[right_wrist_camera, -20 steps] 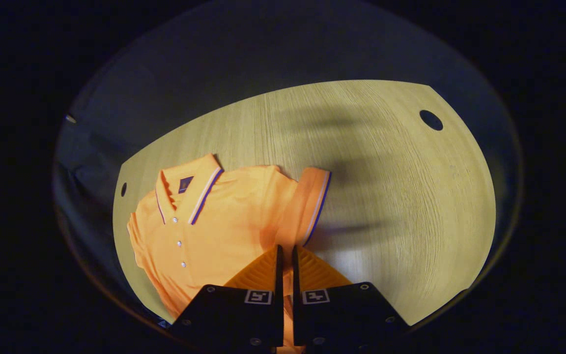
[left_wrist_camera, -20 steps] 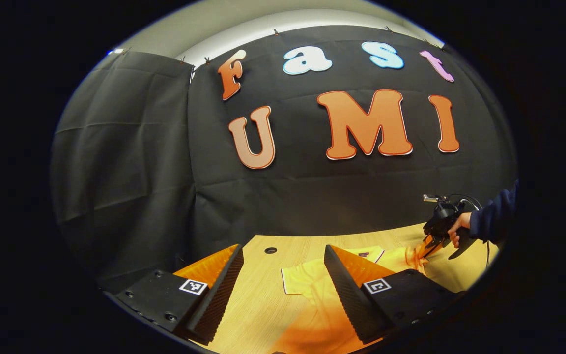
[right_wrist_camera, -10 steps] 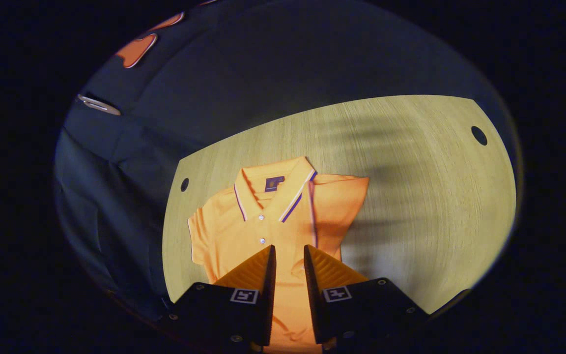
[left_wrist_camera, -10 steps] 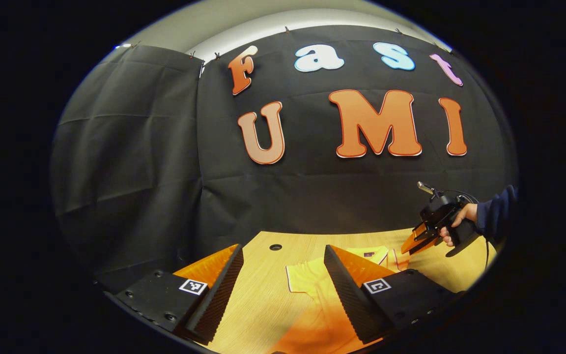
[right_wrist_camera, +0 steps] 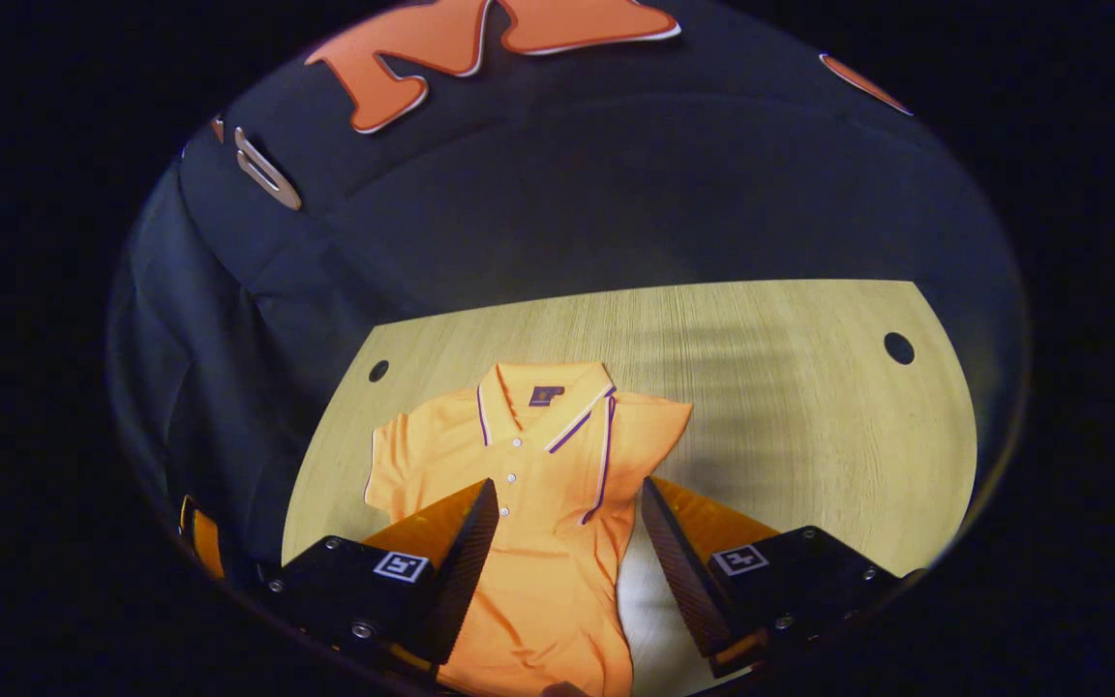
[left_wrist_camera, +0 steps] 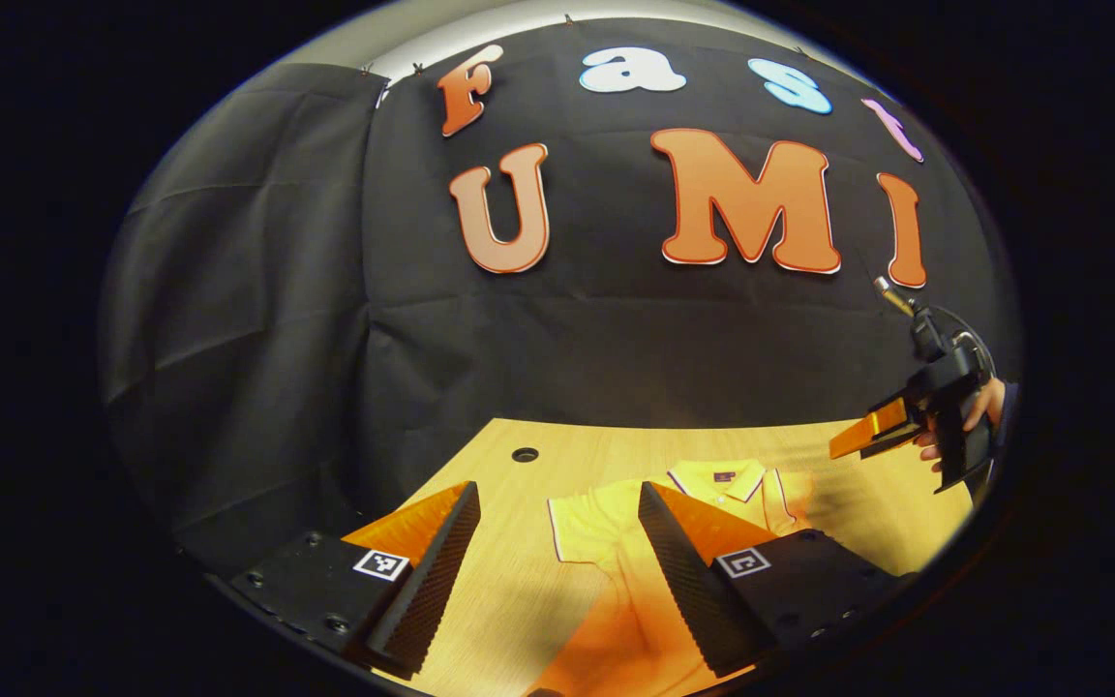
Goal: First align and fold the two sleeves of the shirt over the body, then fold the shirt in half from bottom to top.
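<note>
Shirt (right_wrist_camera: pixel 548 503) lies collar-away on the table (right_wrist_camera: pixel 790 407), its unfolded sleeve (left_wrist_camera: pixel 582 528) nearest the spread, empty left claw (left_wrist_camera: pixel 557 542); right claw (right_wrist_camera: pixel 562 542) spread too.

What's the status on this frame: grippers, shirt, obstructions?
Left gripper open, low over the shirt. Right gripper open, raised off it. One sleeve folded over the body, other sleeve still out. Table unobstructed.
</note>
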